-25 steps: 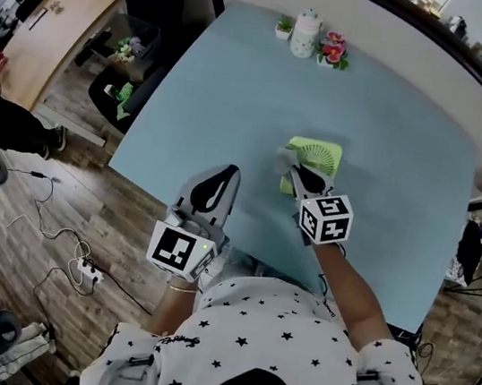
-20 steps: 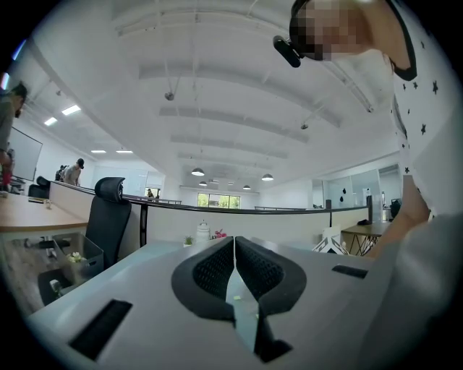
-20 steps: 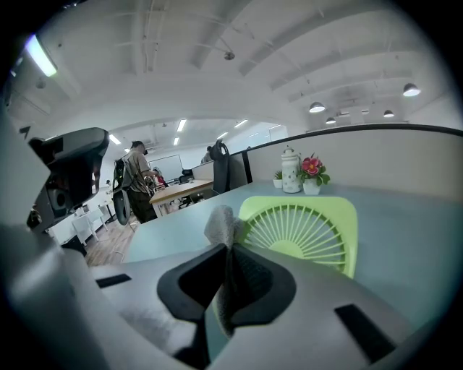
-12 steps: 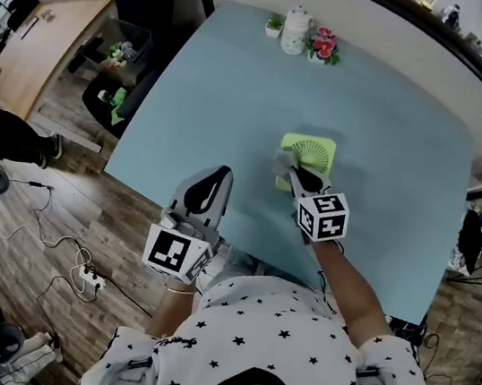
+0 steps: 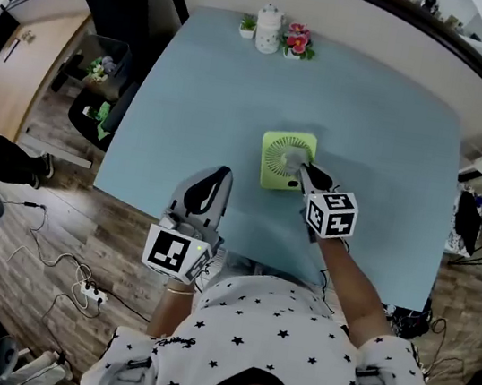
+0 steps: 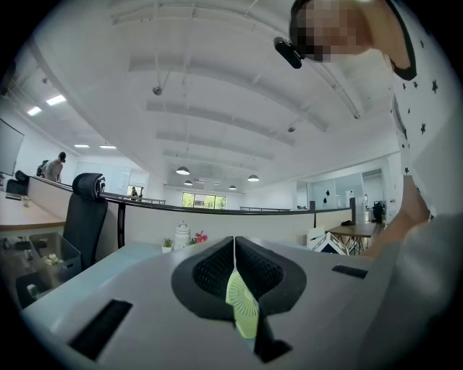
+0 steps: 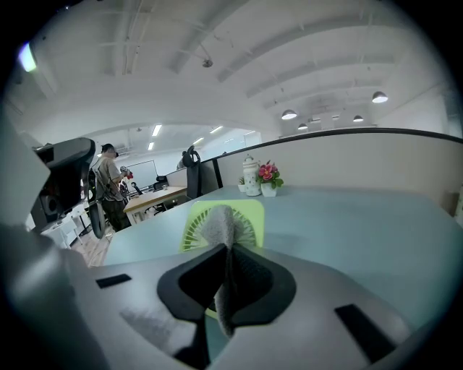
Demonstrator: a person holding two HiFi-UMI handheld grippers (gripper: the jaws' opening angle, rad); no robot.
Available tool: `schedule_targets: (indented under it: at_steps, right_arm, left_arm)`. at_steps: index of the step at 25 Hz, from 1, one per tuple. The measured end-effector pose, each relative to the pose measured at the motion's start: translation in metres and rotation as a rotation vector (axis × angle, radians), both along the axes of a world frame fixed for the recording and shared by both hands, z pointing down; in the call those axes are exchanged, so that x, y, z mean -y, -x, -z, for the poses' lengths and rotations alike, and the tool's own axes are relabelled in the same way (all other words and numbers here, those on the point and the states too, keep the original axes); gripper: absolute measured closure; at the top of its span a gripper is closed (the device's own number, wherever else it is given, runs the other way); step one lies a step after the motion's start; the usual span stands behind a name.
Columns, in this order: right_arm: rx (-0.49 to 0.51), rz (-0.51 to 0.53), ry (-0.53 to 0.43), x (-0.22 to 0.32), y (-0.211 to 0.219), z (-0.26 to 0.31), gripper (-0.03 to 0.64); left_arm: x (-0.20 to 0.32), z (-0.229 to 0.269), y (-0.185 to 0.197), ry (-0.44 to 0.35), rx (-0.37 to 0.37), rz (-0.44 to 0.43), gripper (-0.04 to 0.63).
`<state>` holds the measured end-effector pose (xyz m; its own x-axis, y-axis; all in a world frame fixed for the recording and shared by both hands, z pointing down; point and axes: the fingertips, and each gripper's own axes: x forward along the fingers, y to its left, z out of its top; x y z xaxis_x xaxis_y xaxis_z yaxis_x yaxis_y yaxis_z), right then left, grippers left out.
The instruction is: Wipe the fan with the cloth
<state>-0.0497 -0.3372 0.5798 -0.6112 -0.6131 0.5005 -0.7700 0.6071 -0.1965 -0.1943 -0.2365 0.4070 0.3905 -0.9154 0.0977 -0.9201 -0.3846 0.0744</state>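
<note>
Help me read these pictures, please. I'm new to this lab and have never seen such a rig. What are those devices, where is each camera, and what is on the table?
There is no robot here. A person in a star-print shirt holds a two-jaw gripper in each hand. The head view comes from a camera on the person's head, looking down. The other two views come from cameras riding on the grippers, each looking along its own jaws.

A lime-green square fan lies flat on the light blue table, grille up. At the far edge stand a white jar, pink flowers and a small potted plant.

The right gripper is shut on a grey cloth and holds it on the fan's grille. The left gripper is shut with nothing in it, by the table's near edge.
</note>
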Motion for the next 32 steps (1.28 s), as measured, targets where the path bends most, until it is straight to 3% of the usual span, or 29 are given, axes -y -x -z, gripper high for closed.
schedule_targets:
  at_steps: [6,15,19,25,32]
  right_arm:
    - [-0.005,-0.089,0.017,0.009,-0.035,-0.005,0.595]
    - [0.031,-0.111,0.024,0.002,-0.032,-0.003,0.595]
    - [0.076,-0.037,-0.004,-0.015,-0.001,0.007,0.595]
    - [0.072,0.103,0.031,-0.043,0.049,-0.006,0.595]
    - [0.032,0.146,0.069,-0.052,0.064,-0.024,0.595]
  left_arm:
    - [0.002,0.001,-0.006,0.003,0.002,-0.014,0.565]
    - [0.001,0.000,-0.007,0.004,0.001,-0.019,0.565]
    - [0.000,0.000,-0.005,0.006,0.000,-0.016,0.565]
    - [-0.003,0.002,0.003,0.005,0.005,0.002,0.565]
    - [-0.007,-0.002,0.017,0.017,0.008,0.034,0.564]
